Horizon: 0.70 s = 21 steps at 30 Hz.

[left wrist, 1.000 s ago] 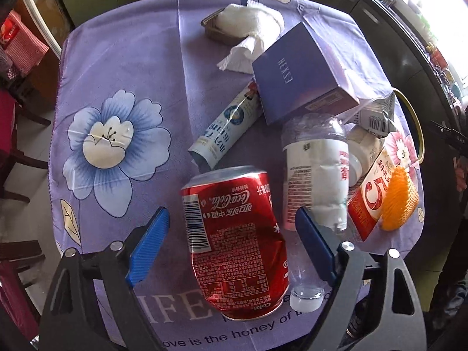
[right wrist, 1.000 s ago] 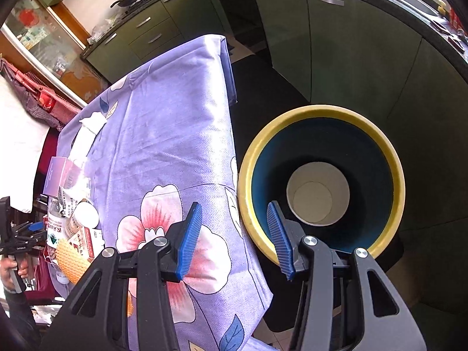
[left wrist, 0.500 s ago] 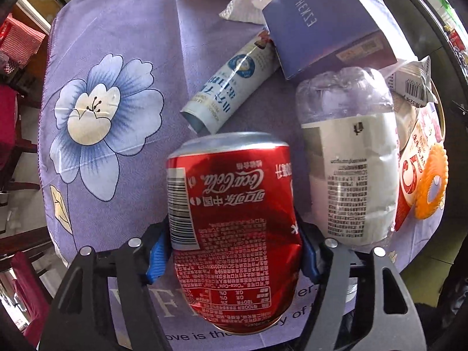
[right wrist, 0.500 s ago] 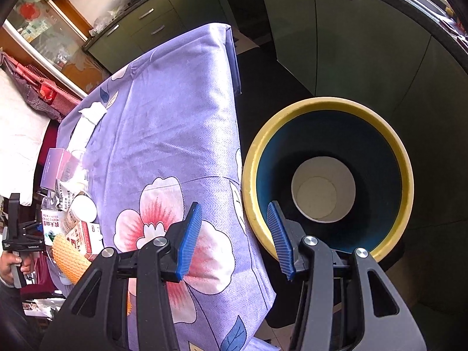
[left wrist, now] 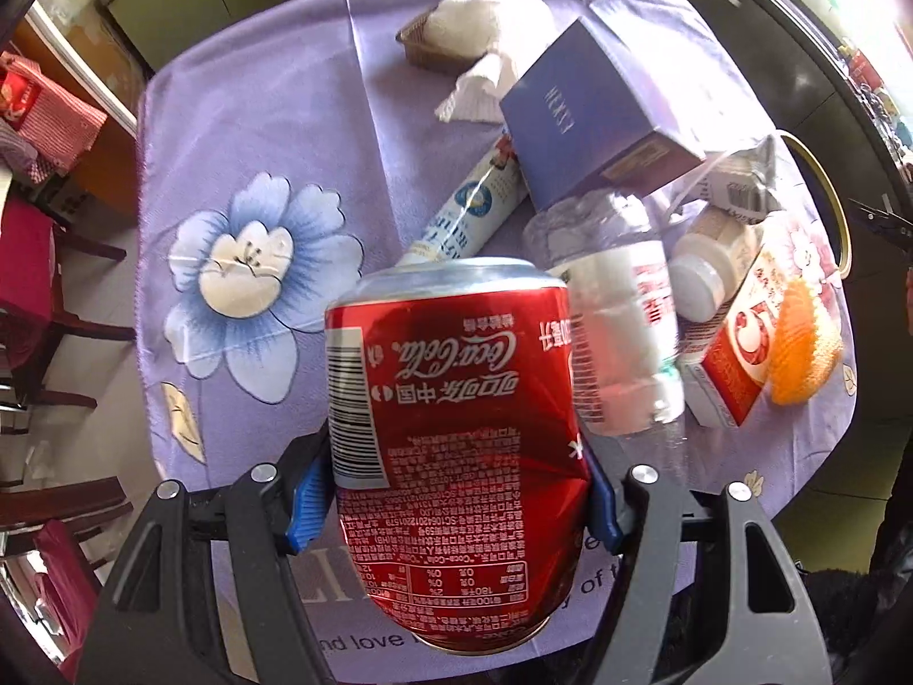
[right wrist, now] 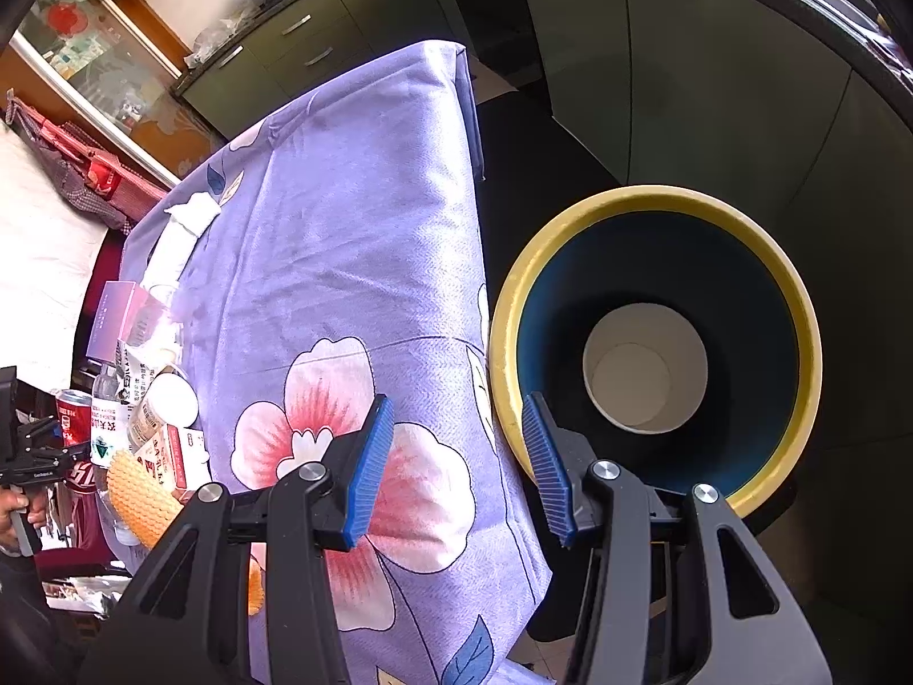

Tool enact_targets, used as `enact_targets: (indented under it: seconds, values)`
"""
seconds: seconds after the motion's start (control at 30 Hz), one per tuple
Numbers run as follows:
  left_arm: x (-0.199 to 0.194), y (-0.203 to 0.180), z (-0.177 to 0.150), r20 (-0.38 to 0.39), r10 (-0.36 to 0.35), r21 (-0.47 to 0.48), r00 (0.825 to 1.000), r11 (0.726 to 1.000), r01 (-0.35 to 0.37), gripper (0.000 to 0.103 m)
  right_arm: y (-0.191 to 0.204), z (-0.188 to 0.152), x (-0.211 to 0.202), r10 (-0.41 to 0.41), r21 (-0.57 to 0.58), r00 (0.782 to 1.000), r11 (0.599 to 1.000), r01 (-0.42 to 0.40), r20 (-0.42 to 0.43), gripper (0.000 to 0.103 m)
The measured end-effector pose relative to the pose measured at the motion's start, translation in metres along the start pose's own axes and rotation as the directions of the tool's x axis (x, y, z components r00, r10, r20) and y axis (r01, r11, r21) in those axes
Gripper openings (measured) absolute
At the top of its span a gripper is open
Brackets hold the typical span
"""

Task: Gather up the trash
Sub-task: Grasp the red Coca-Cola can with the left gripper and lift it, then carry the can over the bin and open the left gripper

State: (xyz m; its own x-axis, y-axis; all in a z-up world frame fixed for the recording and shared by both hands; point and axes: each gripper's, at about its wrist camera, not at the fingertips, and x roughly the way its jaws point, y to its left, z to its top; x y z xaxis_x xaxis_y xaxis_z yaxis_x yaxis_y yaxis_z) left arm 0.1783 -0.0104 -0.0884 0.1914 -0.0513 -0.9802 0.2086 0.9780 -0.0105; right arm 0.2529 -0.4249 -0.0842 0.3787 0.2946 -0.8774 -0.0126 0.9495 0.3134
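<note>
The can [left wrist: 456,451] sat between the left gripper's [left wrist: 453,499] fingers. A bottle [left wrist: 616,331] lay right of it. The bin [right wrist: 656,359] stood ahead of the right gripper [right wrist: 456,468].

Red can [left wrist: 456,399] with white lettering and a silver rim. Lilac cloth [left wrist: 257,131] printed with a blue-and-white flower, pink blooms on the far side. Navy box [left wrist: 582,114]. White tissue [left wrist: 473,40]. Clear bottle [left wrist: 616,319] with a white label. Orange mesh sleeve [left wrist: 799,354] beside a red-and-white carton [left wrist: 736,359]. Bin [right wrist: 799,308] yellow-rimmed, dark blue inside, holding a white cup [right wrist: 645,365]. Blue ribbed pads [right wrist: 371,468] on black frames.
</note>
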Motion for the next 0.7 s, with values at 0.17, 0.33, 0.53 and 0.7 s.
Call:
enact_targets:
  seconds: [0.17, 0.33, 0.53, 0.7]
  values:
    - [-0.035, -0.022, 0.002, 0.068, -0.01, 0.055, 0.998, 0.998, 0.006, 0.066, -0.005, -0.006, -0.003, 0.012, 0.011, 1.0, 1.0, -0.012, 0.014, 0.047]
    - [-0.06, -0.067, 0.022, 0.125, -0.072, 0.172, 0.99, 0.984, 0.05, 0.067, -0.02, -0.014, -0.01, 0.019, 0.033, 0.999, 0.999, -0.02, 0.032, 0.047]
    - [-0.064, -0.157, 0.068, 0.124, -0.166, 0.371, 0.978, 0.922, 0.109, 0.067, -0.057, -0.034, -0.034, -0.001, 0.088, 0.997, 0.996, -0.006, 0.076, 0.047]
    - [-0.05, -0.266, 0.107, 0.075, -0.27, 0.524, 0.96, 0.83, 0.192, 0.067, -0.095, -0.056, -0.055, -0.031, 0.161, 0.994, 0.987, 0.013, 0.108, 0.047]
